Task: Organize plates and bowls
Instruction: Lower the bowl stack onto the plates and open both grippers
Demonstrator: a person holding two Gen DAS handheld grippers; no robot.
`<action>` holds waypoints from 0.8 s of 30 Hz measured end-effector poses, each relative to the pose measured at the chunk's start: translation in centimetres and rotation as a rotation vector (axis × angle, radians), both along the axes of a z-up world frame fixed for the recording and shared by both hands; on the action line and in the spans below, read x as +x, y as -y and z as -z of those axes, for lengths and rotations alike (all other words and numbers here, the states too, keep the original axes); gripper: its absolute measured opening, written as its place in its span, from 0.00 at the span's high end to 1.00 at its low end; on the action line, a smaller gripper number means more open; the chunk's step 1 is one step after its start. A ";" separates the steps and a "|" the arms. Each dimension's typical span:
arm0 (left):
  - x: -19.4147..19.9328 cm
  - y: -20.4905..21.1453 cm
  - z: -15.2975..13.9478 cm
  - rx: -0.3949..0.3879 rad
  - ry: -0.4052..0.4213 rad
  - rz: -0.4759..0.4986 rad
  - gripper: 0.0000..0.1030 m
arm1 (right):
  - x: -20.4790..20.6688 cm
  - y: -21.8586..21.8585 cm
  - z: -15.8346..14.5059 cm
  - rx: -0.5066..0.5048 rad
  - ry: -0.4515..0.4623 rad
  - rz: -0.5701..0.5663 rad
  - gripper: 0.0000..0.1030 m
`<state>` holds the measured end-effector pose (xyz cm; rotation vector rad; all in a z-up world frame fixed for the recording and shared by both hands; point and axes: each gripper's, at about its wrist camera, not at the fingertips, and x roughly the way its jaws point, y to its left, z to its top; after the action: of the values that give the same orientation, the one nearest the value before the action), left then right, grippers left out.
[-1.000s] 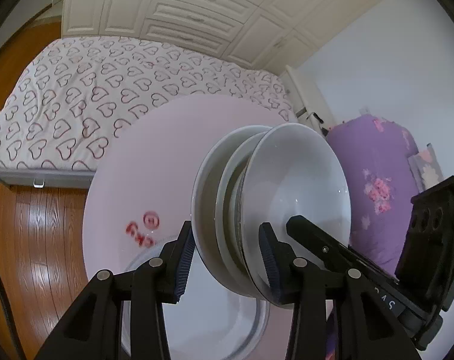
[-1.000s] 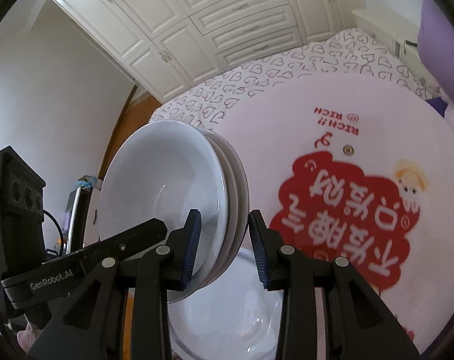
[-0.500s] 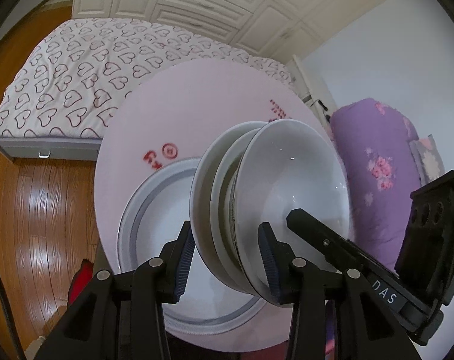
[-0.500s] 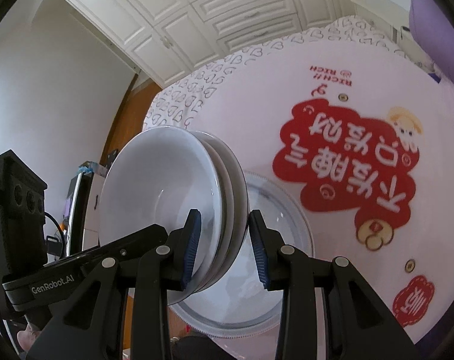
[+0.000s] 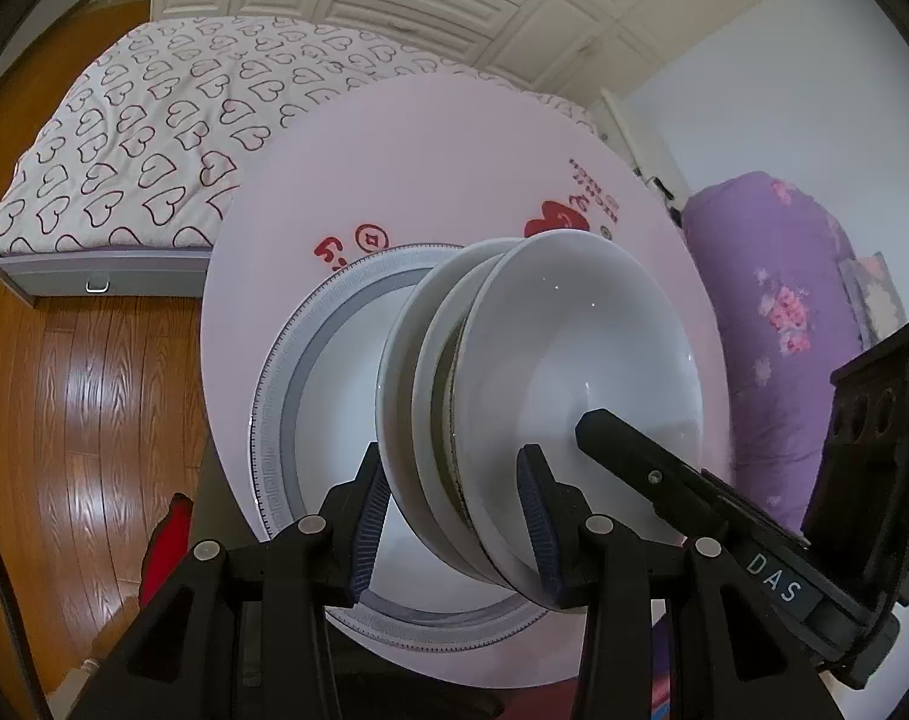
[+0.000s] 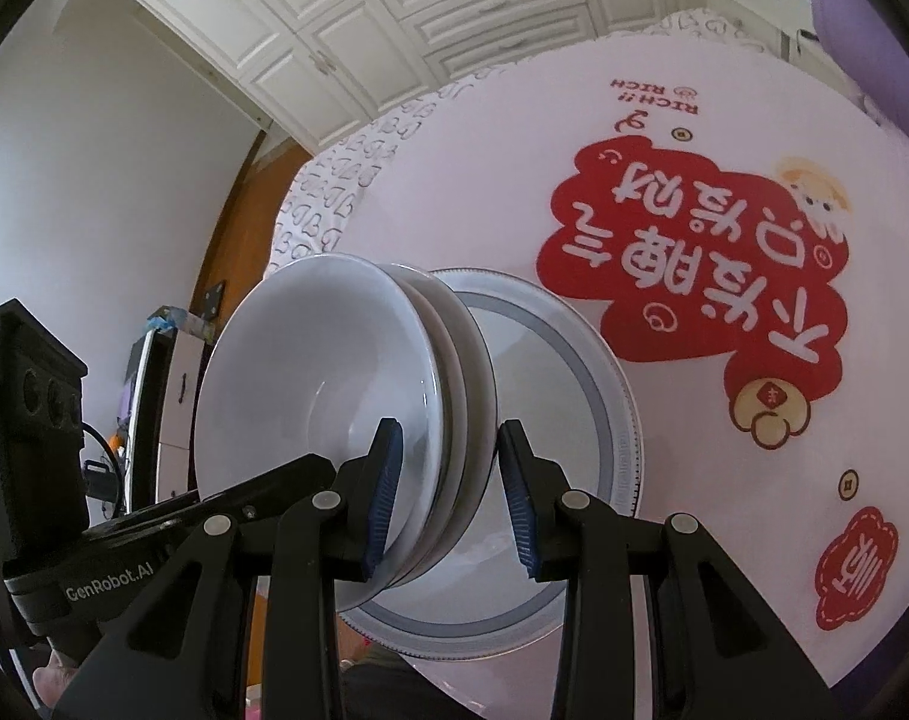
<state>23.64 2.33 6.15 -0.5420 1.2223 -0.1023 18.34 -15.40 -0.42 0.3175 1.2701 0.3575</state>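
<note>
"RICH!!" on the table (image 6: 514, 180) – "GenRobot.AI", "DAS" on gripper bodies

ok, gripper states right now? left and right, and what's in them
Left gripper: shut on the stack of white bowls, gripping its rim.
Right gripper: shut on the same stack, opposite rim, above the grey-rimmed plate.

Round pink table (image 5: 394, 138) w/ red print; grey-rimmed plate (image 5: 286, 372) on it.

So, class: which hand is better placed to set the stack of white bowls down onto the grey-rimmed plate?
Probably left. Both pads of the left gripper sit against the stack of white bowls; the right gripper shows a gap at its outer pad. Both are over the grey-rimmed plate.
</note>
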 end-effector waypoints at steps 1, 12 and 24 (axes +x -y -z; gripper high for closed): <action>0.2 -0.1 0.2 0.002 0.000 0.000 0.64 | 0.0 0.0 0.1 -0.002 -0.001 0.000 0.67; 0.1 -0.1 0.7 0.031 0.035 0.021 0.59 | 0.1 0.1 0.7 0.024 -0.011 0.005 0.58; -2.2 -1.2 -1.5 0.139 0.189 0.015 0.01 | -0.7 2.9 -0.1 0.102 0.065 0.102 0.00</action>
<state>21.43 3.52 7.66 -0.3926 1.0411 -0.0787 17.60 -18.33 -0.32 0.4529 1.1698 0.3433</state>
